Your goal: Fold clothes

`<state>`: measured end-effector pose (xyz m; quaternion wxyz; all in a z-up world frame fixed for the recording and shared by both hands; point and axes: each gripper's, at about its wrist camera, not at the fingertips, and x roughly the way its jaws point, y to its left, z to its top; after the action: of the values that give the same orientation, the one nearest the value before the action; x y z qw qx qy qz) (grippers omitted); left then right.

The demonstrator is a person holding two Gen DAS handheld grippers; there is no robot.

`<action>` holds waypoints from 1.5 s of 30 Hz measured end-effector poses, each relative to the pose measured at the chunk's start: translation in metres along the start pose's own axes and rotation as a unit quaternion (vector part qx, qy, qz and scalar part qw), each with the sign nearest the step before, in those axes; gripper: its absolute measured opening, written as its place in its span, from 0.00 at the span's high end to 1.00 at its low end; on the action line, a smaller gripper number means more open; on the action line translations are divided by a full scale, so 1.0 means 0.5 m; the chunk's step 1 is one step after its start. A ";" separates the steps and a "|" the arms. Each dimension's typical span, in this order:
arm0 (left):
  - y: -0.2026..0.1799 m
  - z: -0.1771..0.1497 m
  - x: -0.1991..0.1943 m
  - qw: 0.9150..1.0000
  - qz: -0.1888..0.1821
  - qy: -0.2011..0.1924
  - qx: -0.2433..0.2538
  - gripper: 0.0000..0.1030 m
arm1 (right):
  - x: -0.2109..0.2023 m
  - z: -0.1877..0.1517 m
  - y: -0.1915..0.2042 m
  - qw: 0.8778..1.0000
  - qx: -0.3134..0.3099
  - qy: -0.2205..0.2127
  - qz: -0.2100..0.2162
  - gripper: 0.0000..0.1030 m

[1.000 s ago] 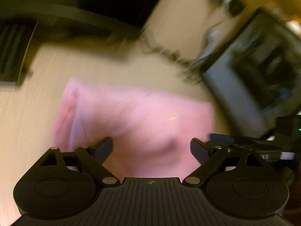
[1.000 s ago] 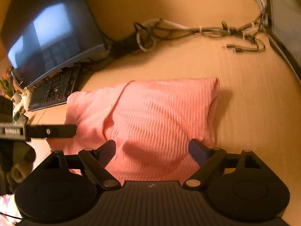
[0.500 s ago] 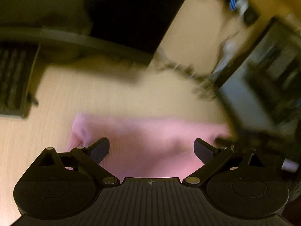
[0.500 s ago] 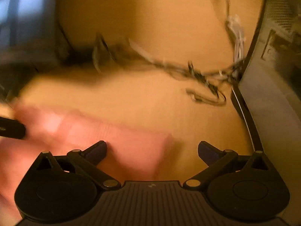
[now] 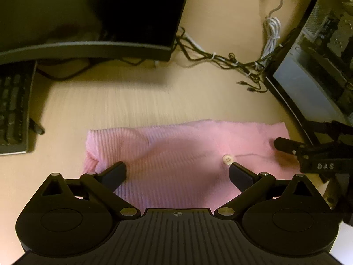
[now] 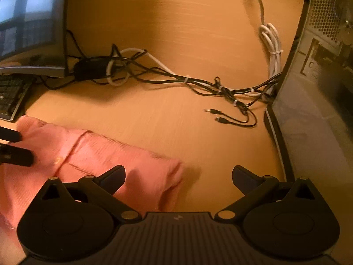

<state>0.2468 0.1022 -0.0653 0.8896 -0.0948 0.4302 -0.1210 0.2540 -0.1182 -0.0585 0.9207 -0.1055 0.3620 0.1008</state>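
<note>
A folded pink knit garment (image 5: pixel 183 152) with a pale button (image 5: pixel 227 159) lies flat on the wooden desk (image 5: pixel 132 103). My left gripper (image 5: pixel 177 170) hovers open over its near edge, with nothing between the fingers. In the left wrist view, one finger of the right gripper (image 5: pixel 286 144) rests over the garment's right end. In the right wrist view the garment (image 6: pixel 99 161) fills the lower left. My right gripper (image 6: pixel 178 173) is open, its left finger above the cloth's folded end and its right finger over bare desk. The left gripper's fingers (image 6: pixel 19 156) show at the left edge.
A dark monitor (image 5: pixel 88 11) and a keyboard (image 5: pixel 13 108) stand at the back left. A bundle of black and white cables (image 6: pixel 198 81) runs across the desk behind the garment. A computer case (image 6: pixel 320 88) walls off the right side.
Both views have swung away and settled from blur. The garment now sits lower in the left view and at the lower left of the right view. Both grippers stay open.
</note>
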 end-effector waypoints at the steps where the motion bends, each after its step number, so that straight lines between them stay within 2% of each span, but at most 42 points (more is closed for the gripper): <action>1: -0.004 0.001 -0.008 1.000 0.002 -0.003 0.002 0.01 | 0.004 0.005 0.000 1.000 0.001 -0.003 -0.005 0.00; 4: -0.018 0.002 -0.038 1.000 0.013 -0.016 0.009 0.01 | 0.019 0.021 0.000 1.000 0.001 -0.007 -0.017 0.00; 6: -0.029 -0.002 -0.057 0.999 0.021 -0.024 0.013 0.01 | 0.040 0.026 0.009 0.999 -0.015 0.005 -0.033 0.00; 10: -0.049 -0.021 -0.081 0.999 0.020 -0.029 0.018 0.00 | 0.080 0.015 0.032 0.997 -0.057 0.035 -0.045 0.00; 15: -0.069 -0.045 -0.099 1.000 -0.001 -0.024 0.015 0.00 | 0.087 0.005 0.044 0.995 -0.082 0.026 -0.050 0.00; 16: -0.072 -0.050 -0.102 1.000 -0.012 -0.021 0.012 0.00 | 0.087 0.005 0.046 0.995 -0.087 0.024 -0.051 0.00; 19: -0.071 -0.081 -0.097 0.993 -0.119 0.010 -0.017 0.00 | 0.086 -0.001 0.044 0.994 -0.093 0.012 -0.051 0.00; 21: -0.069 -0.106 -0.080 0.987 -0.152 0.032 -0.028 0.00 | 0.081 -0.009 0.038 0.995 -0.081 0.005 -0.053 0.00; 26: -0.042 -0.125 -0.027 0.989 -0.123 0.061 -0.046 0.00 | 0.049 -0.036 0.037 0.994 -0.068 0.009 -0.086 0.00; 29: -0.040 -0.095 -0.003 0.991 -0.114 0.064 -0.030 0.00 | 0.018 -0.065 0.032 0.994 -0.048 0.016 -0.098 0.00; 34: -0.037 -0.045 0.039 0.993 -0.098 0.068 -0.002 0.00 | -0.033 -0.116 0.023 0.995 0.007 0.025 -0.093 0.00; 38: -0.065 0.001 0.090 0.993 -0.085 0.070 0.038 0.00 | -0.075 -0.138 0.024 0.997 0.042 0.051 -0.033 0.00; 41: -0.084 0.034 0.125 0.992 -0.088 0.064 0.058 0.00 | -0.127 -0.162 -0.002 0.996 0.066 0.050 0.034 0.00; 42: -0.086 0.042 0.132 0.992 -0.094 0.061 0.058 0.00 | -0.145 -0.170 -0.015 0.996 0.072 0.045 0.040 0.00; 45: -0.086 0.052 0.107 0.993 -0.100 0.046 0.039 0.00 | -0.187 -0.184 -0.037 0.997 0.071 0.030 0.021 0.00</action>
<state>0.2936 0.0470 -0.0776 0.8554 -0.0973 0.4539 -0.2298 0.1325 -0.1706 -0.0575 0.9122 -0.0356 0.3981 0.0908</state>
